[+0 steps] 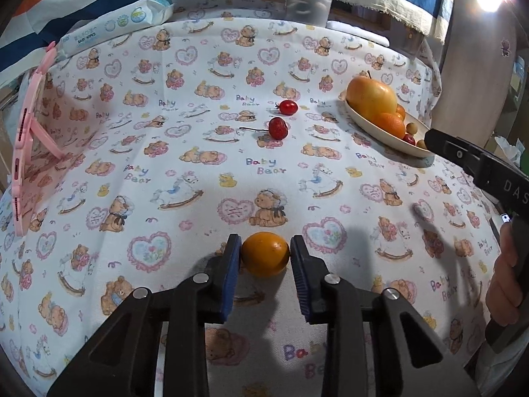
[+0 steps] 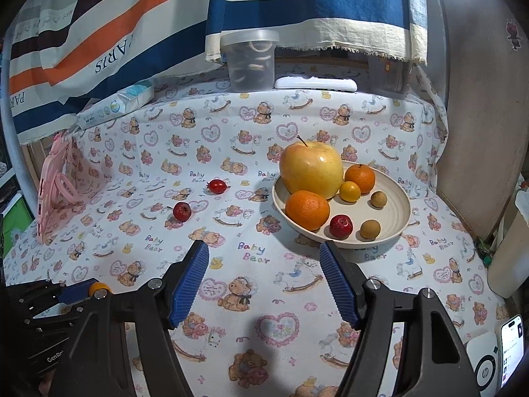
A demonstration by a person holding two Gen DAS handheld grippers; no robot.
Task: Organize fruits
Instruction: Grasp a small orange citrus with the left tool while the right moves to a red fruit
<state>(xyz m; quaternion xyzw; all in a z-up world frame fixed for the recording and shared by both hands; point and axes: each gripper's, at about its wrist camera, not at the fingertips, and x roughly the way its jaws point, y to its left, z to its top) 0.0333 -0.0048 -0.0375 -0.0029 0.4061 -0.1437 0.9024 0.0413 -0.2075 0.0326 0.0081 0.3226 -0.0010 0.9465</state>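
Observation:
My left gripper (image 1: 265, 248) has its blue pads against both sides of a small orange fruit (image 1: 265, 253) on the tablecloth; that fruit also shows in the right wrist view (image 2: 99, 287). My right gripper (image 2: 264, 261) is open and empty, above the cloth in front of the cream plate (image 2: 396, 198). The plate holds a big yellow apple (image 2: 310, 168), two oranges (image 2: 307, 209), a small yellow fruit (image 2: 349, 191), a red fruit (image 2: 340, 226) and two brown longans (image 2: 369, 229). A cherry tomato (image 2: 217, 186) and a red fruit with a stem (image 2: 182, 211) lie loose on the cloth.
A pink folding stand (image 2: 54, 192) stands at the left edge. A clear tub (image 2: 252, 59), a wipes pack (image 2: 115, 107) and a white remote (image 2: 315, 83) sit along the back under striped towels. A phone (image 2: 511, 347) lies at the right front.

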